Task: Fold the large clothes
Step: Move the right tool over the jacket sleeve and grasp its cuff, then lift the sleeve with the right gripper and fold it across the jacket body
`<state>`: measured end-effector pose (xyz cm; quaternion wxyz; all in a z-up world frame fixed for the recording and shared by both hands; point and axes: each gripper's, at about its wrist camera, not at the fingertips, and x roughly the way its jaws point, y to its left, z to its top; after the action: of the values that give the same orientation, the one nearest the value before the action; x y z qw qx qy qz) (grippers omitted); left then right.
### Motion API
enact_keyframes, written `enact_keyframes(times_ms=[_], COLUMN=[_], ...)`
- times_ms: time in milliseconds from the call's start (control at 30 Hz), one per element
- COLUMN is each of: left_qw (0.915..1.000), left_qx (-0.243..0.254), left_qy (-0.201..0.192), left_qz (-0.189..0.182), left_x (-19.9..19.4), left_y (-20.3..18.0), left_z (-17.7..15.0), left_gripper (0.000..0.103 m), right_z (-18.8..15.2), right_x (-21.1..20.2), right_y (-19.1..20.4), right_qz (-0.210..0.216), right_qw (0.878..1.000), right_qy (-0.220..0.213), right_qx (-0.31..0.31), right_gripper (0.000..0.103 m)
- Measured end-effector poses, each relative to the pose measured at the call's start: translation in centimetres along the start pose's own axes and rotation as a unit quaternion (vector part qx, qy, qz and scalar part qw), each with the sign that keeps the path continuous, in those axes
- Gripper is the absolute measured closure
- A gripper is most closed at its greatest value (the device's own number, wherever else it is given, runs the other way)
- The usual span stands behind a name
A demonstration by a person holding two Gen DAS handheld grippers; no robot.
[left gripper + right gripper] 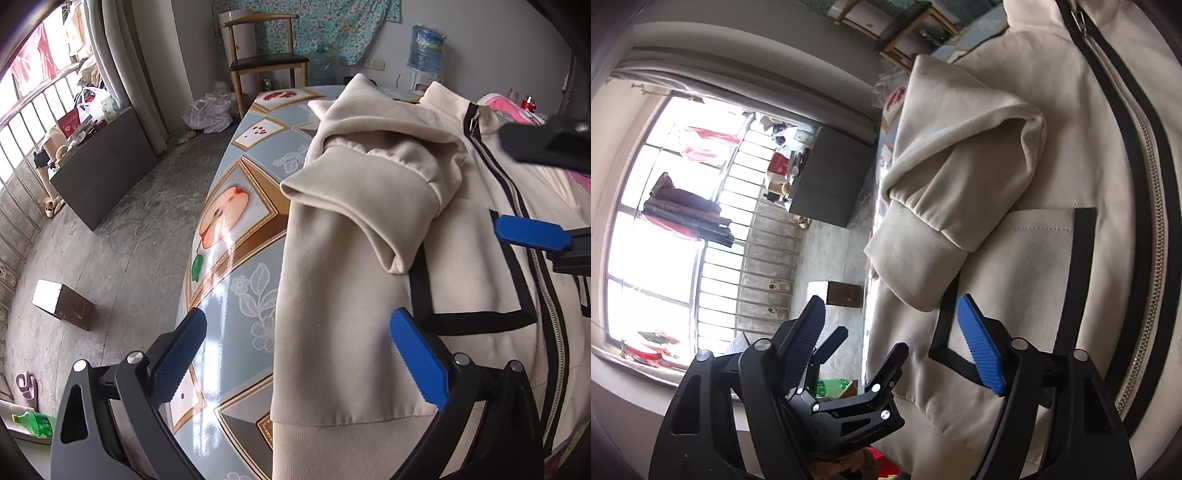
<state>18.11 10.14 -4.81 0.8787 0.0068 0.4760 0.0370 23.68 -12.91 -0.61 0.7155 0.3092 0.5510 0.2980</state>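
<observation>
Cream fleece zip jacket with black trim, spread front-up across a round table under a glossy blue-grey oilcloth printed with fruit panels and white lace flowers. One sleeve with a ribbed cuff already folded inward over the chest, resting just ahead of both grippers, probably to narrow the garment before the next fold. Metal zipper between black bands running off to the right of the left gripper.

Left gripper: blue ribbed pads spread wide, nothing pinched; one pad over bare oilcloth, the other over the jacket's side panel beside the black pocket outline, straddling the garment's left edge near the hem. Looks poised to take that edge.

Right gripper: jaws parted, nothing between the pads, hanging just above the pocket area, the blue pad close to the black pocket trim. Seen from the left wrist, entering at the right edge over the zipper. Likely aimed at the hem too, so both ends of the lower edge can rise together.

Beyond the grippers: bare grey concrete floor, a wooden chair with a dark seat, a blue water bottle on a dispenser, floral cloth hung on the wall, a dark low cabinet beneath a barred window with laundry outside, plastic bags and a small box on the floor.
</observation>
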Motion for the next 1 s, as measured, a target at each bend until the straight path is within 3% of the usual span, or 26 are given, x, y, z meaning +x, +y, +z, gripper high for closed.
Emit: enact_keyframes(times_ms=[67, 167, 300, 400, 500, 567, 633, 700, 733, 767, 800, 867, 933, 967, 1000], left_qw=[1.0, 0.9999, 0.9999, 0.9998, 0.9996, 0.9995, 0.9996, 0.9998, 0.9998, 0.9998, 0.9999, 0.9999, 0.9998, 0.9998, 0.9997], left_qx=[-0.003, -0.006, -0.008, -0.013, -0.02, -0.022, -0.02, -0.016, -0.015, -0.013, -0.011, -0.008, -0.005, -0.002, 0.001], left_qy=[0.004, 0.008, 0.013, 0.016, 0.018, 0.019, 0.017, 0.015, 0.013, 0.012, 0.011, 0.008, 0.005, 0.003, 0.001], left_qz=[-0.001, -0.003, -0.003, -0.005, -0.008, -0.009, -0.006, -0.002, 0.0, 0.003, 0.007, 0.012, 0.02, 0.022, 0.025], left_x=[0.4, 0.9, 1.3, 1.5, 1.5, 1.5, 1.3, 1.1, 1.0, 0.9, 0.8, 0.6, 0.4, 0.3, 0.2], left_y=[0.1, 0.0, -0.1, 0.0, 0.6, 0.8, 0.9, 1.1, 1.1, 1.1, 1.2, 1.2, 1.0, 0.9, 0.8], left_z=[0.1, 0.1, 0.1, 0.1, 0.2, 0.3, 0.5, 0.7, 0.8, 0.9, 1.0, 1.2, 1.3, 1.3, 1.4], left_gripper=[0.005, 0.005, 0.005, 0.005, 0.005, 0.005, 0.006, 0.007, 0.008, 0.009, 0.009, 0.01, 0.01, 0.011, 0.011], right_z=[0.5, 0.8, 0.5, 0.3, 0.7, 1.3, 2.1, 2.8, 3.1, 3.0, 2.8, 2.0, 0.3, -0.8, -2.2], right_x=[0.9, 2.9, 5.3, 5.6, 4.5, 2.3, -0.5, -2.9, -4.5, -6.0, -7.0, -8.3, -8.3, -8.1, -8.2], right_y=[-0.3, -0.4, 0.1, 0.7, 2.3, 4.5, 7.0, 9.0, 10.3, 10.7, 11.4, 11.3, 9.7, 8.4, 6.1], right_qz=[0.006, -0.031, -0.07, -0.109, -0.138, -0.176, -0.252, -0.334, -0.389, -0.424, -0.469, -0.522, -0.556, -0.562, -0.562], right_qw=[1.0, 0.999, 0.997, 0.993, 0.986, 0.972, 0.934, 0.878, 0.83, 0.795, 0.745, 0.676, 0.625, 0.615, 0.612], right_qy=[0.01, 0.019, 0.028, 0.016, 0.0, -0.03, -0.078, -0.122, -0.147, -0.16, -0.174, -0.173, -0.144, -0.121, -0.093], right_qx=[0.011, 0.008, -0.011, -0.048, -0.091, -0.153, -0.24, -0.321, -0.371, -0.402, -0.441, -0.49, -0.529, -0.54, -0.548], right_gripper=[0.042, 0.053, 0.081, 0.096, 0.097, 0.097, 0.097, 0.097, 0.097, 0.098, 0.098, 0.098, 0.097, 0.097, 0.097])
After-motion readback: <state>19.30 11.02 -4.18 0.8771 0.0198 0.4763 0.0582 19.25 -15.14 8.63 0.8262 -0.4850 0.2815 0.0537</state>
